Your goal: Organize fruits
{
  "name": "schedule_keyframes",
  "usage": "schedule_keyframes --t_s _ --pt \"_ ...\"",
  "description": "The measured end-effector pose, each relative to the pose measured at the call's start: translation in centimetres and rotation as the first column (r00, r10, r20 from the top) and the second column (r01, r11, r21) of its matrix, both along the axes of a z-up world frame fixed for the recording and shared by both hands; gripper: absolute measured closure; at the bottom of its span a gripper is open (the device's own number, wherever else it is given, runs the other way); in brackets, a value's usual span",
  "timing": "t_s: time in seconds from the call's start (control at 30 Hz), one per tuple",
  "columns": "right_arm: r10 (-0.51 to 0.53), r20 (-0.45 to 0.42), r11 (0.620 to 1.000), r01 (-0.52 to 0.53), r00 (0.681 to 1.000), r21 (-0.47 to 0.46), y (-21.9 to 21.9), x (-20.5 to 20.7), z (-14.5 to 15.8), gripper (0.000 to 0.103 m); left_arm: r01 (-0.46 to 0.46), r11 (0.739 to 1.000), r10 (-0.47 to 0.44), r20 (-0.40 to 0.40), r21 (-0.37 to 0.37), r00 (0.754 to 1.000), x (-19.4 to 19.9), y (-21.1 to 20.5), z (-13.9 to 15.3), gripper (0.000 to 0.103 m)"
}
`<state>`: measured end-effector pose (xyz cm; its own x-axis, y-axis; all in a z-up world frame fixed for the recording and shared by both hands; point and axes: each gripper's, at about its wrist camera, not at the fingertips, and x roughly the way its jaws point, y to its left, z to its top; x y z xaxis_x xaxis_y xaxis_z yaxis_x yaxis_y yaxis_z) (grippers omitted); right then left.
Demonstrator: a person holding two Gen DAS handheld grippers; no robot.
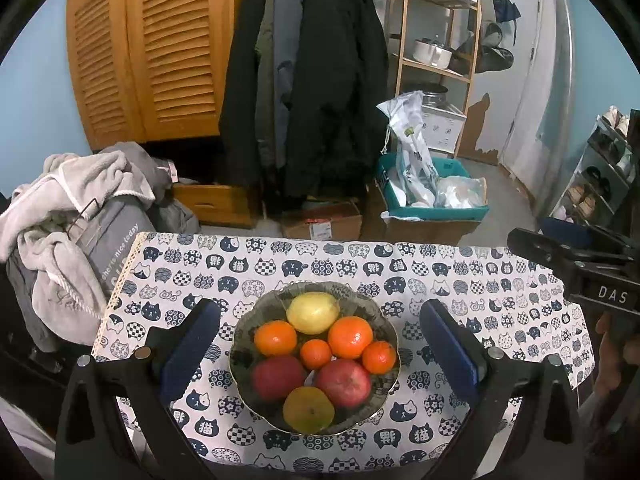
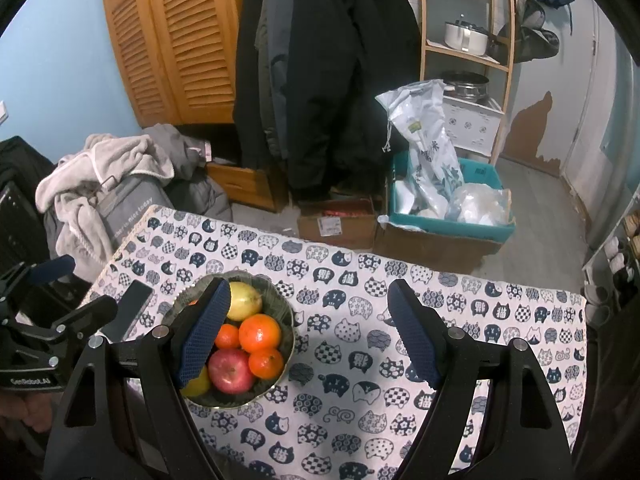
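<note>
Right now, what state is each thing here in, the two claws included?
Left gripper: open, holding nothing.
Right gripper: open, holding nothing.
Bowl: upright on the tablecloth, full of fruit.
Lemon: in the bowl, far side.
Apples: two, in the bowl.
Cupboard: doors shut.
Coats: hanging.

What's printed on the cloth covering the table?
Navy and white cartoon cats on the white patterned tablecloth, clearest in the right wrist view.

A matt printed cotton tablecloth with navy cats (image 1: 360, 264) carries a glossy dark-green glazed ceramic bowl (image 1: 384, 316); its 2 smooth red apples (image 1: 344, 382) shine, 4 dimpled oranges (image 1: 350, 337) gleam.
</note>
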<state>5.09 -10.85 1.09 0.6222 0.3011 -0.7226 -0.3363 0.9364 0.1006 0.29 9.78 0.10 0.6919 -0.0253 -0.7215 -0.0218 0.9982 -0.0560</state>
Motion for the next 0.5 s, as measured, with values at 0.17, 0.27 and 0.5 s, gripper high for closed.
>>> schedule_keyframes --t_s 0.17,0.27,0.5 --pt "0.001 0.0 1.0 -0.001 1.0 -0.001 0.01 -0.07 -0.07 0.023 -0.004 1.0 0.004 -0.003 0.003 1.0 0.0 -0.04 -0.08 0.002" --pt "0.0 -0.001 1.0 0.0 1.0 0.0 0.05 0.02 -0.01 0.023 -0.005 1.0 0.005 -0.004 0.007 1.0 0.02 -0.06 -0.07 0.002" --pt "0.0 -0.001 1.0 0.0 1.0 0.0 0.08 0.04 0.01 0.023 -0.006 1.0 0.006 -0.008 0.019 1.0 -0.01 -0.15 -0.02 0.002"
